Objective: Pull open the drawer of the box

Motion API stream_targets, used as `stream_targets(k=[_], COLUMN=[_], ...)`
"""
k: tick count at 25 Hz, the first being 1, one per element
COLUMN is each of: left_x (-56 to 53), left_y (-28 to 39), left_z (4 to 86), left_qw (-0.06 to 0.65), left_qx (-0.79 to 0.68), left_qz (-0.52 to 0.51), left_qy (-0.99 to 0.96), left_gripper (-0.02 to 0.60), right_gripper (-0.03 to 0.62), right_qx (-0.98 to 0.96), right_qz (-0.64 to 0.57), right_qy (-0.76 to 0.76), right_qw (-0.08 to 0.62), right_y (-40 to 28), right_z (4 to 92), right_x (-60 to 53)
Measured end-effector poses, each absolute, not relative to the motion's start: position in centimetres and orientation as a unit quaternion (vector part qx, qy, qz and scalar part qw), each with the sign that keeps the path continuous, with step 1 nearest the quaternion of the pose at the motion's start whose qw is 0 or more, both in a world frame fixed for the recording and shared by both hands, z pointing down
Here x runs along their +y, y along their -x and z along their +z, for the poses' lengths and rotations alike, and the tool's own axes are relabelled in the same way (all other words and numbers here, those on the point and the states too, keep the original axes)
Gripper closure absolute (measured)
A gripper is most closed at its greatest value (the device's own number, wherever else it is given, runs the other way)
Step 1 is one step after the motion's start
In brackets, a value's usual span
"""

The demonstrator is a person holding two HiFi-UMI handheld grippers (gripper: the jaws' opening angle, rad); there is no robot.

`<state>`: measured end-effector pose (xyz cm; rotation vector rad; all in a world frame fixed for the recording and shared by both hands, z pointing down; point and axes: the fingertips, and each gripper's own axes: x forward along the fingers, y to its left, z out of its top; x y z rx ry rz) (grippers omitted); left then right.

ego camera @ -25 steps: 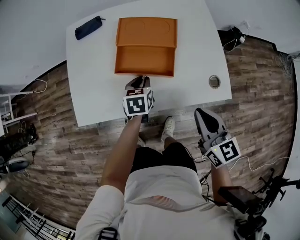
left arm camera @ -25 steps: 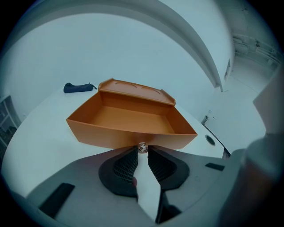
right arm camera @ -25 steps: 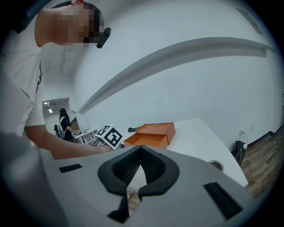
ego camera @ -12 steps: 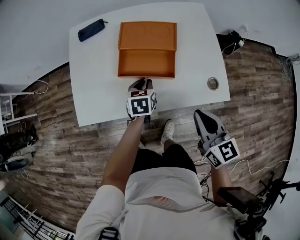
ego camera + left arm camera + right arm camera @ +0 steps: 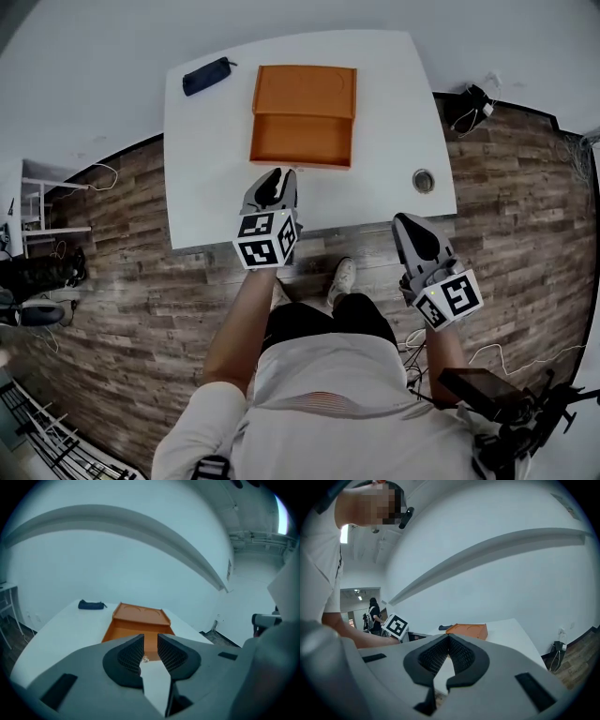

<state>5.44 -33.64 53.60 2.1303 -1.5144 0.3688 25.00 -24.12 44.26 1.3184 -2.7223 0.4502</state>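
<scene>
The left gripper (image 5: 150, 641) is empty, its black ribbed jaws opening. In the gap between them sits a small pale speck (image 5: 144, 658) against the drawer front, too small to identify. In the head view this left gripper (image 5: 274, 174) is held out on a straight, bare forearm, tips pointing at the drawer and just short of it, above the near part of the white rectangular table (image 5: 202, 187).

The flat orange plastic box (image 5: 307, 91) lies mid-table. Its shallow drawer (image 5: 302, 142) is drawn out toward the person, showing only a bare orange floor. A dark blue zip pouch (image 5: 208, 75) lies beyond the box's left corner, and a round metal ring (image 5: 424, 180) is near the table's right edge.

The right gripper (image 5: 449, 639) is clenched, jaw tips meeting on nothing. In the head view the right gripper (image 5: 409, 221) hangs off the table edge over the wood-plank floor (image 5: 525, 187), with its forearm largely hidden behind the marker cube.
</scene>
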Motion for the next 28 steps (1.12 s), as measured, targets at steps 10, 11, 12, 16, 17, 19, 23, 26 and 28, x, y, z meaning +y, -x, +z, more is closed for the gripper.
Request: stream_targets(k=[10,11,12,16,17,19,23,26,28], left_x=[-29.7,-29.1,-28.5,-25.5,-24.6,-22.9,-19.6,-17.2,-15.8], left_y=[-3.1,-2.9,-2.7,-1.7,-1.3,0.1,3.8,7.0,9.2], left_z=[39.3,37.9,36.6,31.8,30.8,28.9,26.9,26.7,26.5], left_qw=[0.126,0.118,0.11,0.08,0.072,0.058,0.035,0.032,0.031], left_qx=[-0.59,-0.589,-0.586,-0.561,-0.554,-0.543,-0.523,-0.517,-0.515], left_qz=[0.057,0.049,0.041,0.006,-0.003,-0.02,-0.033,-0.038,-0.04], left_qy=[-0.795,-0.798,-0.801,-0.824,-0.829,-0.838,-0.851,-0.854,-0.856], left_gripper=[0.569,0.569,0.569,0.571,0.571,0.571,0.571,0.571,0.571], right_gripper=[0.592,0.592,0.592,0.592,0.592,0.592,0.592,0.592,0.592], right_qx=[-0.908,-0.909,-0.91,-0.908,-0.907,-0.903,-0.894,-0.886,-0.879], right_qz=[0.112,0.107,0.102,0.085,0.083,0.08,0.062,0.055,0.054], right_qy=[-0.405,-0.403,-0.402,-0.409,-0.413,-0.422,-0.443,-0.461,-0.473], right_qw=[-0.008,-0.011,-0.014,-0.014,-0.013,-0.012,-0.015,-0.016,-0.017], right_y=[-25.2,-24.9,-24.6,-23.4,-23.0,-21.9,-19.0,-16.7,-15.3], right_z=[37.9,37.2,36.6,34.5,34.2,33.6,32.0,31.5,31.3], right_x=[-24.8,-24.7,-24.5,-23.0,-22.5,-21.6,-19.6,-17.4,-16.0])
